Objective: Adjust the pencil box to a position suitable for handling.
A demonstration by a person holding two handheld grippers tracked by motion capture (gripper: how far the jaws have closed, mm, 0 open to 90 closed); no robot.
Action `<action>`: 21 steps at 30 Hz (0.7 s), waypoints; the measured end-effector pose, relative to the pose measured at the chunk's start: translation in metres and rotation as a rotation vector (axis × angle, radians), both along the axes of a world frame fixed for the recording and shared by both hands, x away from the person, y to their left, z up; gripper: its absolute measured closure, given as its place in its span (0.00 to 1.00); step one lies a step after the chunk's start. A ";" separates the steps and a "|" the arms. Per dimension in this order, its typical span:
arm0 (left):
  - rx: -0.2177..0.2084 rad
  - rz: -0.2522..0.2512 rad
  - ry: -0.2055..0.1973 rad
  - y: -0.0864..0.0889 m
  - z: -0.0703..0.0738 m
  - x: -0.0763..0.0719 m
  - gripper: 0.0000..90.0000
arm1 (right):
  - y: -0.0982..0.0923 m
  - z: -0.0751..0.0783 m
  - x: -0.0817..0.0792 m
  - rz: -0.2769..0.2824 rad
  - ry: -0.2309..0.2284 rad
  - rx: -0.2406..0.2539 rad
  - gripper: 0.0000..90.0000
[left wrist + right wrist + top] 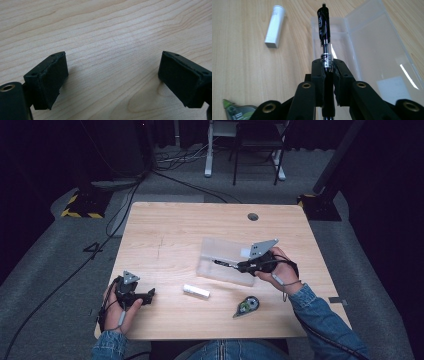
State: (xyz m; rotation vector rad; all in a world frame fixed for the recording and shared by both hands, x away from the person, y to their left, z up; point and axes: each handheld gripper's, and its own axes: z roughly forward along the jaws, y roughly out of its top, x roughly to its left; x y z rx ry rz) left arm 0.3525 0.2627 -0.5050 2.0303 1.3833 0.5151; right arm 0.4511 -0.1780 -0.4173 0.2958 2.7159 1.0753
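Right gripper (327, 65) clenched on a black pen (323, 30), barrel pinched between both pads, capped end sticking out past the jaws over the clear plastic case (372, 50). Seen from the high view at the right half of the tabletop (165, 230), right gripper (240, 266) reaching leftward from the right hand (280, 270), pen (226, 263) level above the open box half of the case (222, 262), lid tilted up behind it. Left gripper (112, 80) released, jaws spread wide with nothing but bare wood grain between them; in the high view resting near the front left corner, left gripper (148, 296) held by the left hand (120, 302), pointing right. White cap-like stick (196, 290) lying flat near the middle of the front half, just left of the case and apart from it; same stick (275, 26) left of the pen in the right gripper view. Green and black correction-tape dispenser (246, 306) close to the front edge, below the case, well apart from both grippers.
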 end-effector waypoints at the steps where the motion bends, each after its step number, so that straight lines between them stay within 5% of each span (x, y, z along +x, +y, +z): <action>1: 0.000 0.000 0.000 0.000 0.000 0.000 0.10 | 0.000 0.000 0.000 0.000 0.000 0.000 0.89; 21: 0.000 0.000 0.000 0.000 0.000 0.000 0.10 | 0.001 -0.017 0.035 -0.056 -0.014 -0.051 0.89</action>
